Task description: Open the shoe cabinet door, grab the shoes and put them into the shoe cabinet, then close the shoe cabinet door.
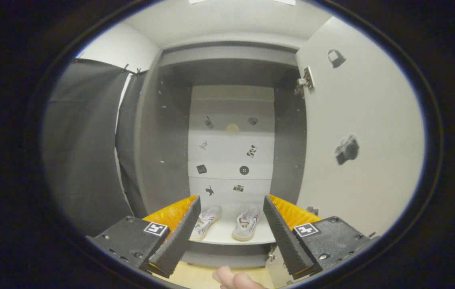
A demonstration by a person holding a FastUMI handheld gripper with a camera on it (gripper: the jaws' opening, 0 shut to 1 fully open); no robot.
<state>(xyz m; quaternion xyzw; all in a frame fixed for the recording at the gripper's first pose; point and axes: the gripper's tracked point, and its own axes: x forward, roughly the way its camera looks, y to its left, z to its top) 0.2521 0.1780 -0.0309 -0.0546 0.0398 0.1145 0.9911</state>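
the two shoes [227,222] lie side by side on the bottom shelf [227,237] of the shoe cabinet [163,132], long axes running front to back, heels toward the shelf's front edge and toes toward the cabinet's back wall [231,152]. the shoe on the left leans its toe a little toward the right one. the cabinet door [364,132] stands swung open to the right of the shelf, with small stickers on its inner face. the gripper [231,237] is held level in front of the cabinet, pointing straight in at the shelf, fingers spread wide and holding nothing. the shoes sit beyond the fingertips, seen in the gap between them, well apart from both. a fingertip [235,279] of the person shows below the shelf, near the gripper's base.
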